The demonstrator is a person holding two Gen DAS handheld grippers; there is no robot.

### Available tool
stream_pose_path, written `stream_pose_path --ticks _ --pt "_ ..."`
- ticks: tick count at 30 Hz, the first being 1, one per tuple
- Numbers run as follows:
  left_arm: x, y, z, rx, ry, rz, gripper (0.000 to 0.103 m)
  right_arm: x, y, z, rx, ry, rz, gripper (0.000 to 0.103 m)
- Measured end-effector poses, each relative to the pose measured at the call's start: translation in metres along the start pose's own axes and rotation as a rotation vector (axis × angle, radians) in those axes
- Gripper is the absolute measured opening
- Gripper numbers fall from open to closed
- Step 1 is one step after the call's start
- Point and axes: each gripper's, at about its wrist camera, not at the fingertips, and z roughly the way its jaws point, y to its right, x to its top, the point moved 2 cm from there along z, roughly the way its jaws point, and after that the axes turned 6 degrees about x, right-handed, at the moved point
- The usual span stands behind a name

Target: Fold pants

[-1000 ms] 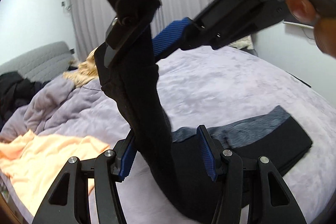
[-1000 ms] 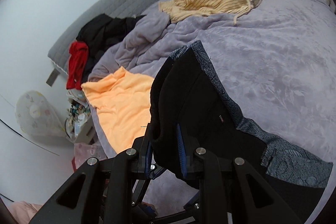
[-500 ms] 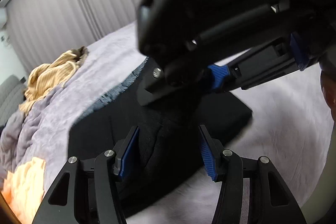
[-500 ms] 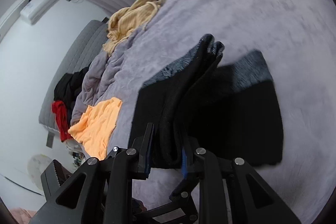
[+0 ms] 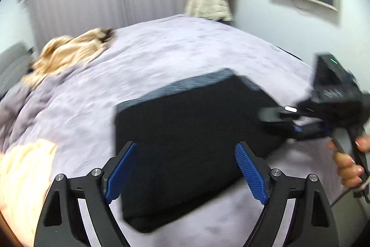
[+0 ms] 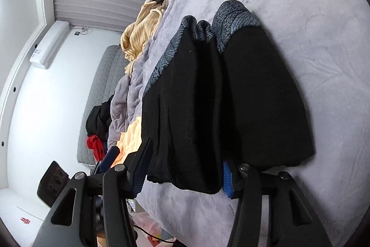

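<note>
The black pants (image 5: pixel 189 142) with a grey patterned waistband lie folded in a flat rectangle on the lilac bed (image 5: pixel 175 50). My left gripper (image 5: pixel 187 168) is open and empty, just above the near edge of the fold. In the right wrist view the pants (image 6: pixel 208 96) lie stacked in layers. My right gripper (image 6: pixel 182 175) is open, its jaws wide on either side of the fold's near edge. The right gripper also shows in the left wrist view (image 5: pixel 298 122), at the pants' right edge.
A yellow striped garment (image 5: pixel 69 50) and a rumpled lilac blanket (image 5: pixel 25 103) lie at the far left of the bed. An orange garment (image 5: pixel 20 179) lies near left. A grey headboard (image 6: pixel 99 94) with dark and red clothes (image 6: pixel 96 145) stands beyond.
The right gripper, shut on the pants' folded edge, laid it down onto the stack and opened. The left gripper drew back, and the pants now lie flat.
</note>
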Motion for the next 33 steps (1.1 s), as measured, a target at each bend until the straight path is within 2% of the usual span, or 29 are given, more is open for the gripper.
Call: stream_pose_path --ticks 3,5,6,7,9,10,13,16,17,20,25,29,33 --pt "-0.009 -0.049 0.02 0.074 -0.1 -0.107 0.087 -0.002 -0.006 0.003 -0.027 -0.003 -0.04 0.057" --pt "-0.02 -0.072 0.044 0.044 -0.209 -0.179 0.087 0.004 -0.01 0.008 -0.047 -0.001 -0.054 0.057" --pt "-0.027 -0.079 0.057 0.008 -0.26 -0.213 0.087 0.003 -0.011 0.01 -0.064 0.001 -0.054 0.05" --pt "-0.033 -0.083 0.067 -0.041 -0.294 -0.253 0.087 0.005 -0.013 0.013 -0.103 0.007 -0.056 0.032" --pt "-0.042 -0.085 0.069 -0.09 -0.308 -0.329 0.087 0.005 -0.016 0.013 -0.144 0.014 -0.055 0.029" --pt "-0.044 -0.084 0.066 -0.102 -0.304 -0.326 0.087 0.006 -0.022 0.008 -0.142 0.03 -0.071 0.026" --pt "-0.043 -0.055 0.047 -0.09 -0.264 -0.218 0.087 0.006 -0.039 0.0 -0.18 0.042 -0.136 0.024" --pt "-0.035 -0.035 0.047 -0.084 -0.248 -0.132 0.087 0.006 -0.036 0.005 -0.359 0.021 -0.204 0.024" --pt "-0.036 -0.03 0.048 -0.072 -0.248 -0.121 0.091 0.004 -0.031 0.009 -0.398 0.01 -0.233 0.025" --pt "-0.038 -0.034 0.057 -0.071 -0.266 -0.146 0.093 0.0 -0.023 0.007 -0.385 0.034 -0.263 0.024" --pt "-0.039 -0.041 0.057 -0.095 -0.305 -0.179 0.095 -0.001 -0.017 -0.002 -0.321 0.058 -0.211 0.03" --pt "-0.041 -0.044 0.057 -0.088 -0.321 -0.2 0.097 -0.002 -0.011 -0.009 -0.254 0.069 -0.144 0.034" --pt "-0.04 -0.041 0.055 -0.062 -0.31 -0.18 0.1 -0.007 -0.006 -0.019 -0.199 0.077 -0.069 0.035"
